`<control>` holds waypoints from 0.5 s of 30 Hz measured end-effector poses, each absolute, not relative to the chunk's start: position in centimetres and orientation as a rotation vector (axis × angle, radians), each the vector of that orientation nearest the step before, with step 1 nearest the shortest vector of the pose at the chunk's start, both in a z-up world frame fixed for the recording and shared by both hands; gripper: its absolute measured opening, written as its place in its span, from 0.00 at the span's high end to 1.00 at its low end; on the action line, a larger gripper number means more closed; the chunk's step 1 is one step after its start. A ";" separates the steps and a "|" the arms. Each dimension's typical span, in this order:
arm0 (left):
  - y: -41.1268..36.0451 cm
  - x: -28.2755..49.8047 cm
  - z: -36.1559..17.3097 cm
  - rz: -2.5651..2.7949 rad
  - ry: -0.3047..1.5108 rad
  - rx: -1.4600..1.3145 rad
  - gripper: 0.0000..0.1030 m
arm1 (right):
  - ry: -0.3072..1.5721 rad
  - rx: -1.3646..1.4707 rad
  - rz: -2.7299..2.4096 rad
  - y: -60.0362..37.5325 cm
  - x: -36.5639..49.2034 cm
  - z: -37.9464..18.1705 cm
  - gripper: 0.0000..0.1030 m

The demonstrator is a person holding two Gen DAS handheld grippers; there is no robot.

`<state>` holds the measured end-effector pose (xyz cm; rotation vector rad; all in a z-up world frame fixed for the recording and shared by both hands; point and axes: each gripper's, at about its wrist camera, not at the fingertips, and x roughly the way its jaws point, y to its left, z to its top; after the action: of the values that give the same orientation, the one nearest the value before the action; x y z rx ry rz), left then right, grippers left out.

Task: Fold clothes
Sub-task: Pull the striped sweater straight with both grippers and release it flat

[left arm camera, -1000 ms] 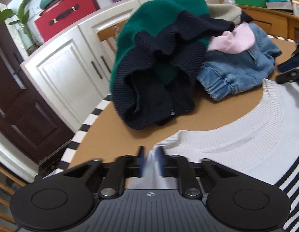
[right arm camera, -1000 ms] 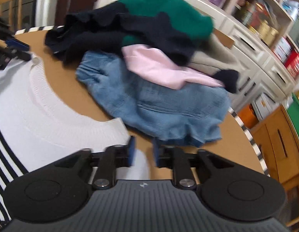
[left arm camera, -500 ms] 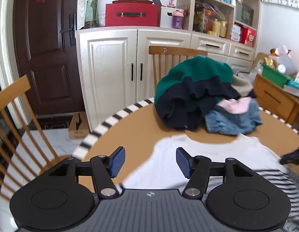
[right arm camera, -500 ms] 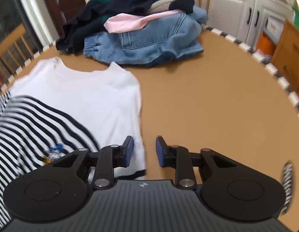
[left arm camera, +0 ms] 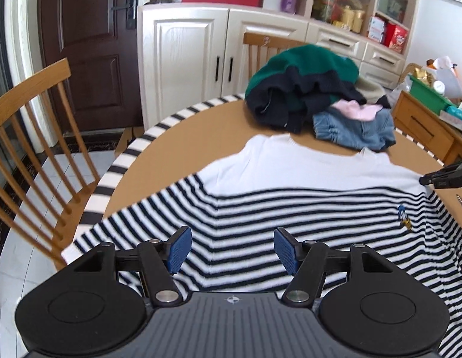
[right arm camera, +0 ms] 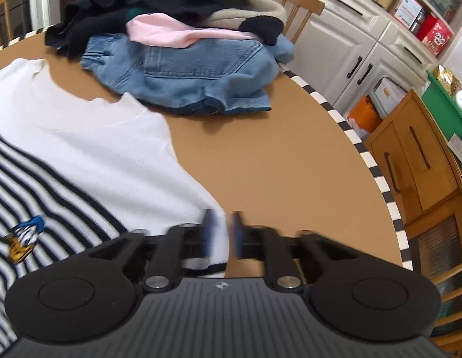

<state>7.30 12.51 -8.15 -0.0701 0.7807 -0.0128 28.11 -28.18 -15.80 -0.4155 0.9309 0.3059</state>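
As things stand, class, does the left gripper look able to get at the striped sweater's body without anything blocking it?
Probably yes. The left gripper hangs open right above the striped sweater, which lies flat on the table. Nothing sits between its fingers and the cloth; the pile of clothes lies farther back.

Bright, even daylight with soft shadows; fisheye bending curves the frame edges, and motion blur, perhaps, smears the right gripper's fingertips at lower centre.

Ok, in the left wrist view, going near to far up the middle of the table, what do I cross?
Left gripper → striped sweater → denim garment → pink garment → green and navy sweater → wooden chair → white cabinets.
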 end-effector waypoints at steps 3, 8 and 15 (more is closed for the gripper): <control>12.7 5.9 -8.0 -0.006 0.779 -0.090 0.38 | 0.902 -0.278 0.326 -31.1 25.2 -13.5 0.49; 13.0 3.2 -7.8 0.024 0.787 -0.138 0.38 | 0.983 -0.138 0.287 -36.4 19.7 -13.1 0.55; 12.2 0.6 -7.7 0.019 0.816 -0.238 0.36 | 1.041 -0.160 0.285 -37.5 15.5 -15.1 0.95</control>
<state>0.62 12.15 -7.68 -0.2379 0.8160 0.0187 15.47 -37.49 -15.13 -0.1605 1.0412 0.2848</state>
